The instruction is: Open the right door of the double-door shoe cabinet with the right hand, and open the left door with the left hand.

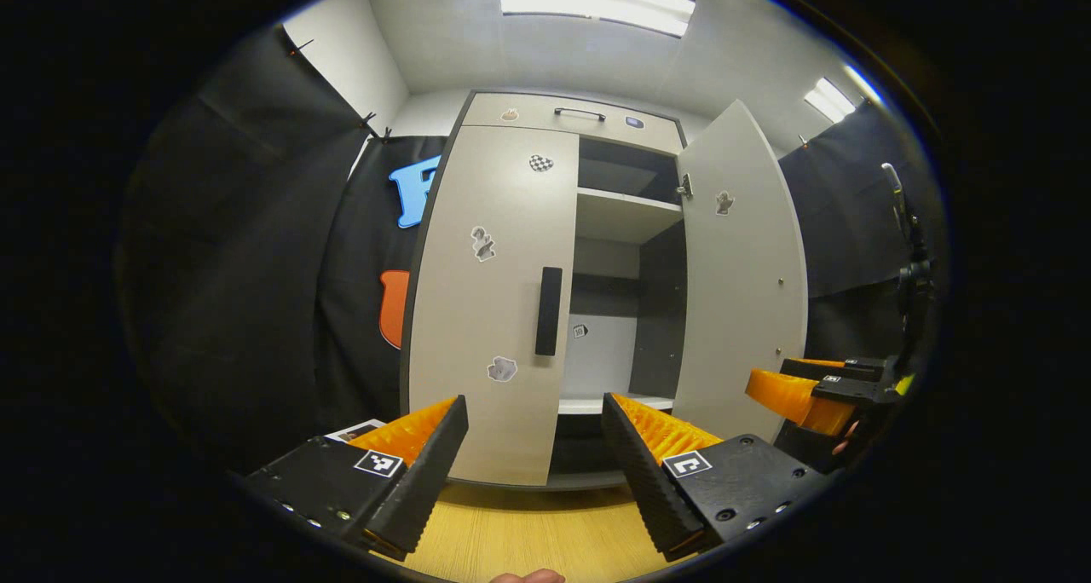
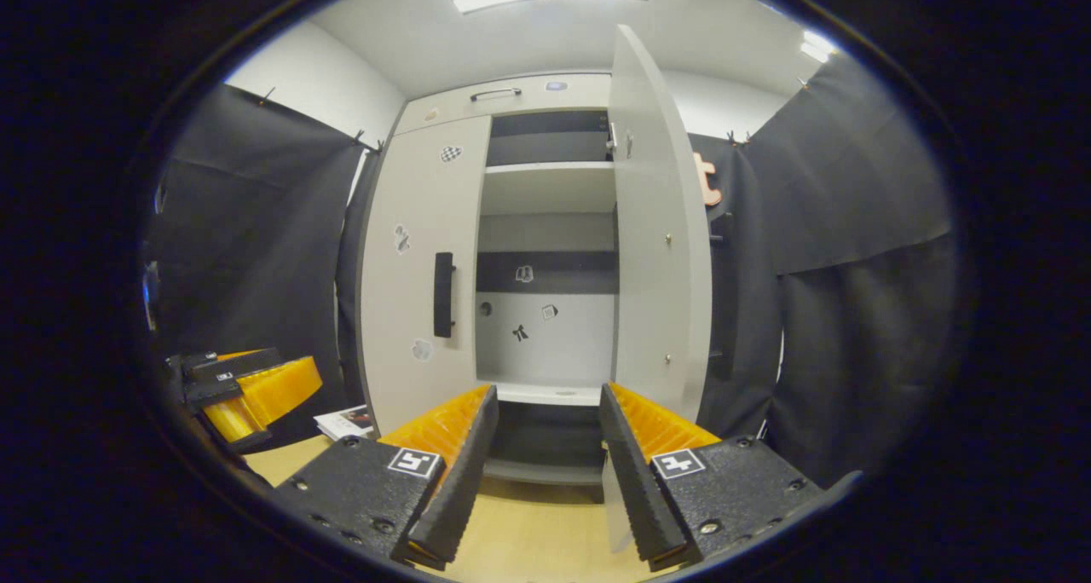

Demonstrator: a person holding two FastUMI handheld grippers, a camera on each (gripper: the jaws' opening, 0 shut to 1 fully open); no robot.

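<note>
The pale grey shoe cabinet (image 1: 545,114) stands ahead on a wooden floor. Its right door (image 1: 741,268) is swung open, showing shelves inside; in the right gripper view the right door (image 2: 660,225) is seen nearly edge-on. The left door (image 1: 490,302) is closed, with a black vertical handle (image 1: 549,311); the right gripper view shows this left door (image 2: 418,259) and its handle (image 2: 443,294) too. My left gripper (image 1: 535,412) is open, a short way in front of the left door, holding nothing. My right gripper (image 2: 545,400) is open and empty before the open compartment; it shows at the right of the left gripper view (image 1: 810,387).
Black cloth (image 1: 256,251) walls hang on both sides of the cabinet. A top drawer with a handle (image 1: 580,112) sits above the doors. A printed sheet (image 2: 345,421) lies on the floor by the cabinet's left foot. The wooden floor (image 1: 528,532) runs up to the cabinet.
</note>
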